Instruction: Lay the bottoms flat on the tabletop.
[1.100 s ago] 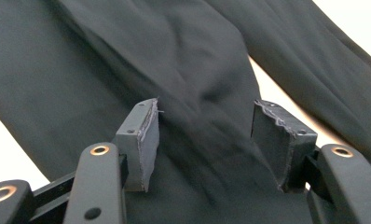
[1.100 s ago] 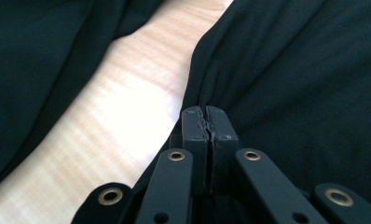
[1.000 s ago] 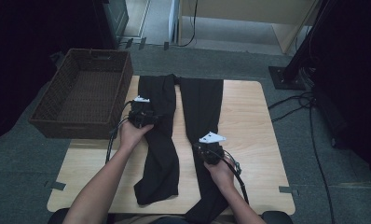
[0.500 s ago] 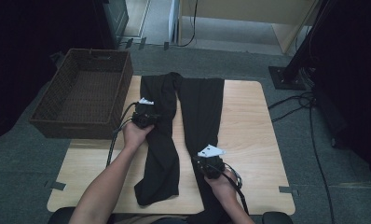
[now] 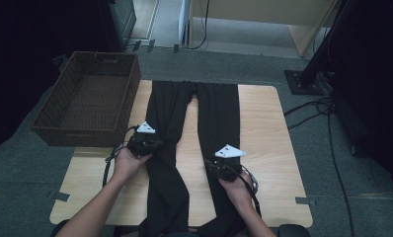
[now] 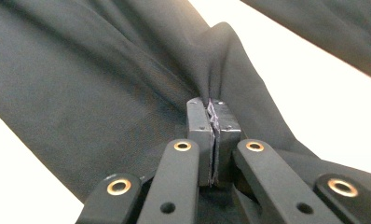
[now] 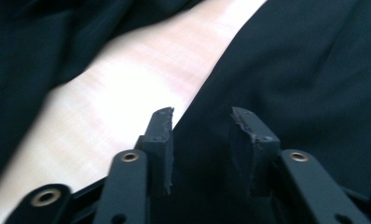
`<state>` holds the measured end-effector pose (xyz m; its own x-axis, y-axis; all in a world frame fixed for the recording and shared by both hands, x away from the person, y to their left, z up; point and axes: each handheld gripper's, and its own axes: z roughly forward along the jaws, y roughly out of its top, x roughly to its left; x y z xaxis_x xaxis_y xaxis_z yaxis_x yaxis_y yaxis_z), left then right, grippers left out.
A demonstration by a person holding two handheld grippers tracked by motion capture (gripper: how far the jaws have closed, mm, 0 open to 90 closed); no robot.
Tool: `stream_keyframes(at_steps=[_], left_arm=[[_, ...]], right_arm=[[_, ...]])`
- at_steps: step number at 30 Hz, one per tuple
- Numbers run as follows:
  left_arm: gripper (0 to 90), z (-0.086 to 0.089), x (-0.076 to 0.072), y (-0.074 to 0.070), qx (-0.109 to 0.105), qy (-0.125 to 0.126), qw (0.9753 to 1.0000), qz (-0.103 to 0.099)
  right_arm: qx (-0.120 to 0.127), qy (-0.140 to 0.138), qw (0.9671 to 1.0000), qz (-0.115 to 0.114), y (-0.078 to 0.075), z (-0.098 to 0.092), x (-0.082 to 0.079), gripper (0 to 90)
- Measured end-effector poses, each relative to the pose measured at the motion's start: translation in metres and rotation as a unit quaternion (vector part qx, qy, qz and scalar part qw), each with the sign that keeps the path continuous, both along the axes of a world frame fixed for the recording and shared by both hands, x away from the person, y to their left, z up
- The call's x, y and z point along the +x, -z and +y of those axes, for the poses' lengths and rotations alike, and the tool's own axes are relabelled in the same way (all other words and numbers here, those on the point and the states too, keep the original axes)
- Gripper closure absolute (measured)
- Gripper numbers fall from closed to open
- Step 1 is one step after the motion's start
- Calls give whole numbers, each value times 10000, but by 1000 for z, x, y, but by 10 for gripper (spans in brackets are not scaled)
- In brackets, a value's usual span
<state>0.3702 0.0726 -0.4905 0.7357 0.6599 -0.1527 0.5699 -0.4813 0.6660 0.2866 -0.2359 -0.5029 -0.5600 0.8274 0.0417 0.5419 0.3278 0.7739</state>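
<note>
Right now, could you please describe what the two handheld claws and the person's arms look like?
Each claw, left claw and right claw, has two black jaws with brass-coloured rivets and worn dark pads. In the high view each carries a pale grey three-cornered plate on top and trails a black cable. The forearms are bare, with no sleeves in view.

The trousers (image 5: 204,123) are plain black, with no pattern, and look dark charcoal up close. The worktop (image 5: 273,133) is pale wood with a light grain. The wicker basket (image 5: 88,98) at its left edge is dark brown, woven. Each gripper is black: the left gripper (image 6: 212,122) has brass-coloured rivets, and so does the right gripper (image 7: 200,126). Both carry a pale grey plate. The floor (image 5: 333,163) is dark grey carpet.
</note>
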Motion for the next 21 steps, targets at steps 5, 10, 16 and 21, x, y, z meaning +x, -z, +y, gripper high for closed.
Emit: stream_keyframes(at_steps=[5, 10, 16, 21], left_arm=[[896, 1, -5, 2, 108, 31, 9999, -23], [895, 4, -6, -2, -248, -65, 9997, -10], [892, 5, -11, -19, -617, -67, 9974, -354], [850, 15, -7, -18, -509, -217, 9983, -202]], right_arm=[[129, 282, 9993, -193, -7, -6, 42, 513], [336, 567, 9978, 32, -3, -11, 81, 482], [107, 470, 9988, 100, 7, 7, 93, 472], [-217, 487, 9985, 119, 15, 18, 95, 548]])
